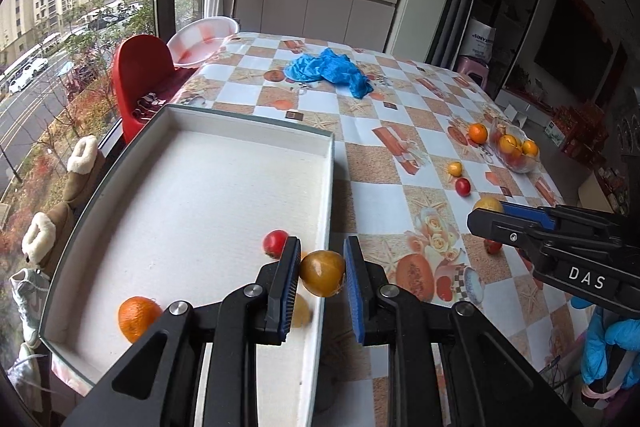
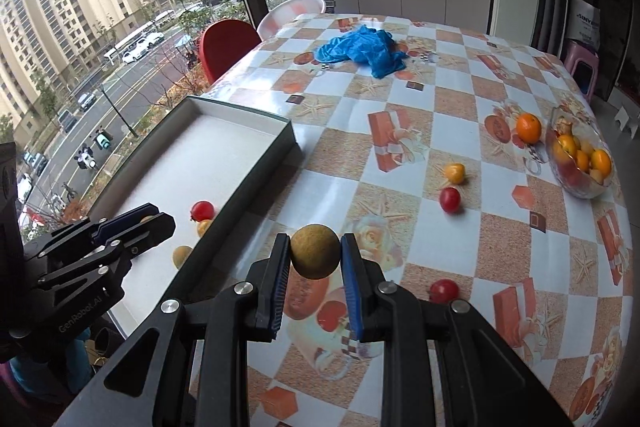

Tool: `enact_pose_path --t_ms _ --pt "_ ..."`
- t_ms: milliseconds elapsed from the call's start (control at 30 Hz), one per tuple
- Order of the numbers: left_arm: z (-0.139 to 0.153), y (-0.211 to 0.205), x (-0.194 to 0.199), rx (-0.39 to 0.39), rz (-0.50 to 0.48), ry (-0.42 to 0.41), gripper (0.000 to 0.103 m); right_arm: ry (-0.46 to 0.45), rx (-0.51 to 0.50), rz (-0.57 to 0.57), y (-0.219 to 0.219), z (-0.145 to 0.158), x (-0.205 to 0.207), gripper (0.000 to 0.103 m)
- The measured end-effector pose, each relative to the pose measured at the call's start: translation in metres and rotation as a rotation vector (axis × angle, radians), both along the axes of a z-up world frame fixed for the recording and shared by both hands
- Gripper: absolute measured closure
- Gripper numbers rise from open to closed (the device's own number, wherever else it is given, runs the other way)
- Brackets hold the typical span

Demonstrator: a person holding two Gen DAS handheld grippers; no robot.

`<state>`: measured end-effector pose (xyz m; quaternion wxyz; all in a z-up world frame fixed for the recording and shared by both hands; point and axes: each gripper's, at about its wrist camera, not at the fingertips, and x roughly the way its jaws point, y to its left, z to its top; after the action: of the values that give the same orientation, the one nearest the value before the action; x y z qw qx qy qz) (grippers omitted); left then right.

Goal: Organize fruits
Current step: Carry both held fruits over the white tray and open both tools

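My left gripper (image 1: 322, 263) is shut on a yellow-brown plum (image 1: 322, 273) and holds it over the right rim of the white tray (image 1: 200, 195). In the tray lie a red fruit (image 1: 275, 242), an orange (image 1: 138, 318) and a yellow fruit (image 1: 301, 311) partly hidden by my fingers. My right gripper (image 2: 315, 251) is shut on a brown round fruit (image 2: 315, 251) above the table, right of the tray (image 2: 224, 131). The right gripper also shows in the left wrist view (image 1: 486, 221), and the left gripper shows in the right wrist view (image 2: 156, 221).
Loose on the chequered tablecloth lie a yellow fruit (image 2: 455, 173), two red fruits (image 2: 450, 199) (image 2: 444, 290) and an orange (image 2: 528, 127). A glass bowl (image 2: 580, 189) of fruit stands at the right. Blue gloves (image 2: 364, 51) lie at the back. A red chair (image 2: 228, 45) stands by the window.
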<state>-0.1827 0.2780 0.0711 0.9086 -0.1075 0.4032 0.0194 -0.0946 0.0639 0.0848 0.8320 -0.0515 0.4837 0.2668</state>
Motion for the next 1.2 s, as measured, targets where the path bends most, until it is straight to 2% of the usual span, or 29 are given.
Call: enact_pose_path --t_ms 333,533,967,1033,1067,1100,1133,1167,1200 --pt "-0.019 0.039 -0.009 -0.013 0.07 0.021 0.079 0.016 -0.017 0.13 0.079 -0.005 -0.014 0.076" --pt "-0.029 0.057 -0.009 -0.049 0.102 0.041 0.079 0.036 -0.031 0.17 0.112 -0.014 -0.01 0.076" --pt "-0.045 0.066 -0.003 -0.059 0.109 0.085 0.079 0.109 -0.096 0.188 0.143 -0.048 0.006 0.075" --pt "-0.047 0.065 -0.001 -0.047 0.109 0.094 0.079 0.107 -0.098 0.189 0.143 -0.048 0.006 0.072" --pt "-0.047 0.065 -0.001 -0.043 0.108 0.099 0.078 0.106 -0.099 0.188 0.143 -0.048 0.006 0.063" --pt "-0.048 0.064 -0.001 -0.042 0.106 0.103 0.069 0.102 -0.099 0.186 0.142 -0.047 0.007 0.052" --pt "-0.047 0.063 -0.002 -0.046 0.101 0.093 0.046 0.099 -0.096 0.184 0.141 -0.046 0.008 0.049" --pt "-0.044 0.062 -0.004 -0.038 0.103 0.069 0.032 0.099 -0.084 0.186 0.141 -0.045 0.008 0.045" --pt "-0.039 0.06 -0.007 -0.018 0.117 0.047 0.013 0.097 -0.079 0.185 0.14 -0.043 0.009 0.042"
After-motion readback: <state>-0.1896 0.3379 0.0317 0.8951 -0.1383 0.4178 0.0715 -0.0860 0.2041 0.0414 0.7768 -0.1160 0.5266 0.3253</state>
